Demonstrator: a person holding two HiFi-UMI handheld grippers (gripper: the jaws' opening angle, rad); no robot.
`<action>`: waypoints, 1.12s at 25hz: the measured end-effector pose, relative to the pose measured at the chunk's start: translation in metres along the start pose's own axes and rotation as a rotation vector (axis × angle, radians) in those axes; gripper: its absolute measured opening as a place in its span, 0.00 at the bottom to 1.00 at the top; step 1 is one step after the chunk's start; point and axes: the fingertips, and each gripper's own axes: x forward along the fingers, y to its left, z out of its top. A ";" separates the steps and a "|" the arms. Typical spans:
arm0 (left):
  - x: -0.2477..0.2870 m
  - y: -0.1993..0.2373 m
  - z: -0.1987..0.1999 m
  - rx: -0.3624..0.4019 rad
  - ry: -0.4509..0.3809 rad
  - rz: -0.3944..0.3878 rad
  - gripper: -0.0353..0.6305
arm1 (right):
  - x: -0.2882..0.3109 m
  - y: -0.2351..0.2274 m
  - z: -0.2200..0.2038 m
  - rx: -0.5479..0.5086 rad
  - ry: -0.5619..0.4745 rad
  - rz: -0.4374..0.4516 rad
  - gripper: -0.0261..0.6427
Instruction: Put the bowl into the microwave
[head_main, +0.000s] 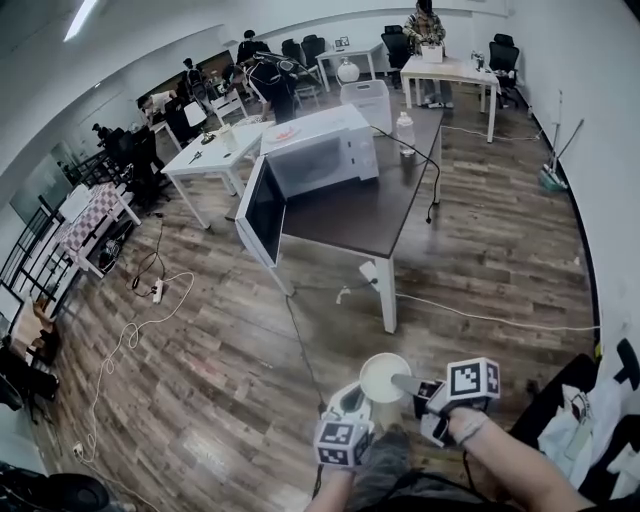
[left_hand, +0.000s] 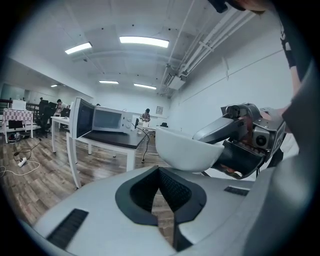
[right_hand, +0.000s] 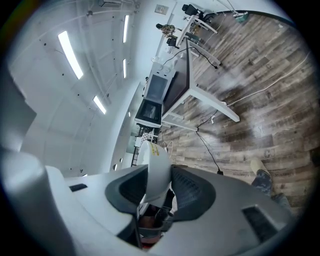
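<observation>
- Hidden: your forearms are cut off at the head view's lower edge.
- Pose: both grippers sit low, side by side, over the floor.
- Right gripper (right_hand: 158, 176): its 2 jaws clamp the bowl (right_hand: 159, 159) by its wall.
- Left gripper (left_hand: 159, 172): jaws together, empty (bowl just beyond them).
- The bowl is well apart from the microwave (head_main: 320, 150).

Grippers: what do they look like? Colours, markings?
Both the left gripper and right gripper have smooth light-grey shells with black ribbed pads lining a V-shaped mouth. Each carries a white cube with black square markers.
</observation>
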 end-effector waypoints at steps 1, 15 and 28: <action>0.006 0.003 0.003 -0.004 -0.002 -0.001 0.06 | 0.003 0.000 0.008 -0.010 0.001 -0.006 0.24; 0.099 0.067 0.055 -0.041 -0.010 0.014 0.06 | 0.060 0.007 0.120 -0.021 0.028 -0.022 0.24; 0.167 0.124 0.083 -0.057 -0.004 0.014 0.06 | 0.114 0.005 0.196 0.002 0.034 -0.017 0.24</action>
